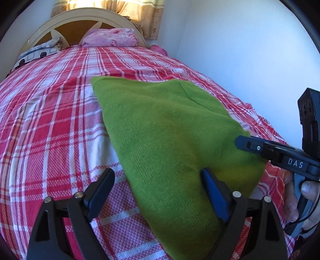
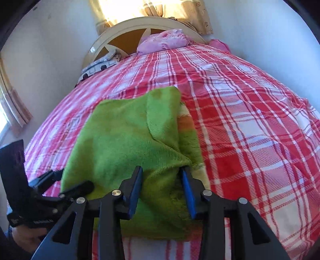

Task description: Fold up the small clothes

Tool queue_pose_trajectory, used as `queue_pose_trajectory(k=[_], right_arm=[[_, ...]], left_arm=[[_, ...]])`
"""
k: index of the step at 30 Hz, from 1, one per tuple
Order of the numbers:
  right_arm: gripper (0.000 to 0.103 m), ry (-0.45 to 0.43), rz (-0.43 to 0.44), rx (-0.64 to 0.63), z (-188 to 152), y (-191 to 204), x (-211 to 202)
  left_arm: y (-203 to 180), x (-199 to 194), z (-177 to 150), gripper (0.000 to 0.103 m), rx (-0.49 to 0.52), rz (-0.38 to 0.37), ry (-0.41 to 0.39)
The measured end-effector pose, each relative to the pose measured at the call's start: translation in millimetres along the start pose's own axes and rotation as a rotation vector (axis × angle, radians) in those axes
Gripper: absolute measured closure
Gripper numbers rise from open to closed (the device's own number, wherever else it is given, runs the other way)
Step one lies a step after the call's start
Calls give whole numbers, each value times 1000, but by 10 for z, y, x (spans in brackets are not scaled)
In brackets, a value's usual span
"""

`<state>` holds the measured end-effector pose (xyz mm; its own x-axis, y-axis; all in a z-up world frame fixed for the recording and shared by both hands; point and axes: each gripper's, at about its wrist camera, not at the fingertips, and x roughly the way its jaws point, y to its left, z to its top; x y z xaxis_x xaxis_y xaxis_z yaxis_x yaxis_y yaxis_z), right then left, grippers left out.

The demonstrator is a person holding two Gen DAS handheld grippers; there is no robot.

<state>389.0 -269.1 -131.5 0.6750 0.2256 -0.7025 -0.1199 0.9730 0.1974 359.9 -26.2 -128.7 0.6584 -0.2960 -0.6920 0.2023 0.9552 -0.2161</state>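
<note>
A green knit garment [image 1: 166, 140] lies folded on the red and white checked bedspread [image 1: 50, 124]. My left gripper [image 1: 158, 174] is open, its fingers wide apart over the garment's near left edge, holding nothing. My right gripper [image 2: 162, 172] is open with its blue-padded fingers either side of a raised green fold [image 2: 160, 184] at the near edge of the garment [image 2: 124, 140]. A striped underlayer [image 2: 188, 124] peeks out on the right. The right gripper also shows in the left wrist view [image 1: 240, 141], and the left gripper in the right wrist view [image 2: 76, 182].
The bed fills both views. A pink pillow [image 1: 111, 38] and a patterned cushion [image 1: 38, 52] lie by the cream headboard [image 1: 84, 16]. A white wall [image 1: 250, 60] runs along the bed's right side. Curtains [image 2: 12, 104] hang at left.
</note>
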Motion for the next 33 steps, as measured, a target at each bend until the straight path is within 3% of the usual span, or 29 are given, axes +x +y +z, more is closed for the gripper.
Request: queue_pose_trajectory(k=[2, 5, 8, 12, 16, 21, 25, 30, 33], right_arm=[[63, 3, -31, 1, 33, -20, -44], [63, -70, -106, -52, 162, 134, -211], [62, -121, -79, -115, 349, 392, -282], [62, -25, 56, -127, 551, 536, 17], [64, 105, 31, -57, 599, 247, 524], [72, 133, 58, 31, 658, -84, 638], [70, 44, -80, -122, 768, 335, 411], [69, 33, 1, -352, 766, 1049, 469], [69, 150, 100, -380, 711, 1229, 838]], left_arm=[[4, 4, -2, 10, -2, -1, 0], [24, 15, -4, 7, -11, 0, 5], [56, 20, -12, 7, -27, -16, 12], [85, 31, -14, 7, -44, -34, 17], [88, 27, -20, 6, -46, -39, 18], [63, 26, -23, 5, -42, -44, 21], [89, 28, -25, 3, -58, -58, 23], [86, 13, -26, 3, -64, -64, 21], [95, -6, -29, 3, -72, -66, 16]])
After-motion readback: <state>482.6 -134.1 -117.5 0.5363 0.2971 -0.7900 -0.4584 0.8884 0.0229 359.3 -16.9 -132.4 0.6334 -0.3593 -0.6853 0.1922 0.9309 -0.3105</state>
